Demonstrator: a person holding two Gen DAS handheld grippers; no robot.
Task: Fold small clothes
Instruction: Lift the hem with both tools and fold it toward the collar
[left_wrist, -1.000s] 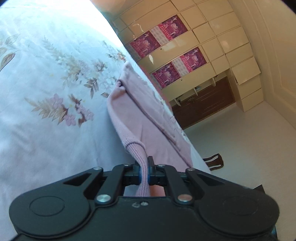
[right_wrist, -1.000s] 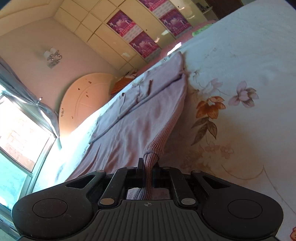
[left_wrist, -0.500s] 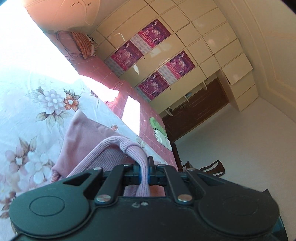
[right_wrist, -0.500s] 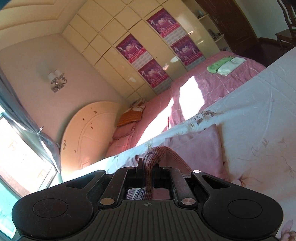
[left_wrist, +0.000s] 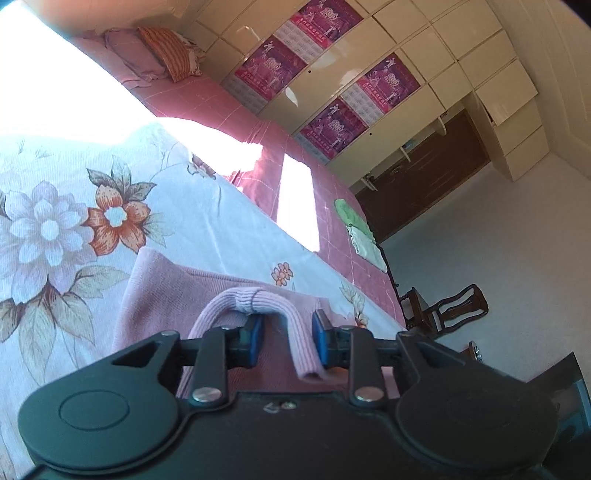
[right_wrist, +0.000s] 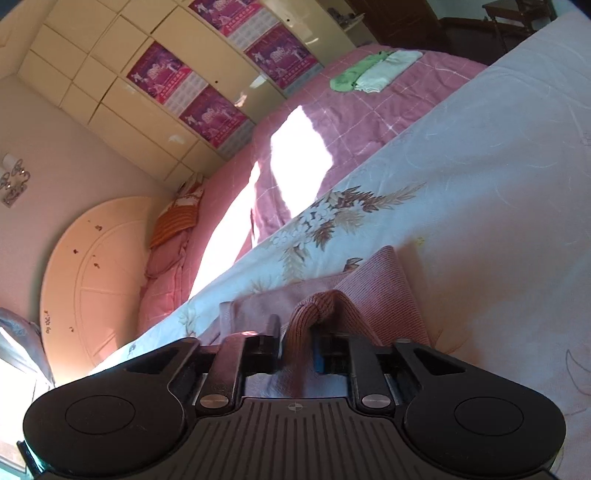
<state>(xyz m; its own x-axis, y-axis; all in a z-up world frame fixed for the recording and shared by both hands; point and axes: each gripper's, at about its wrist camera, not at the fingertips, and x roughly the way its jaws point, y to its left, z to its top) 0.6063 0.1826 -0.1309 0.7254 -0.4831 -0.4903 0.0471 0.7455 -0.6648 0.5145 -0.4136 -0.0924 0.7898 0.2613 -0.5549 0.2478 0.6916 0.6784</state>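
Opening left gripper (left_wrist: 287, 341) and right gripper (right_wrist: 297, 349), jaws parting, pink sweater (left_wrist: 166, 291) hem loose between them, flowered sheet (left_wrist: 55, 221) beneath

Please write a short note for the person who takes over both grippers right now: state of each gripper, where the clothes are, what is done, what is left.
Left gripper: jaws opening, pink ribbed hem loose between them.
Right gripper: jaws opening, the hem fold still between them.
Pink knit garment: on the floral sheet, bottom hem brought over the body.
Done: one fold laid.
Left: back both grippers out, flatten, probably fold again.
Green and white clothes lie on the far pink bed.
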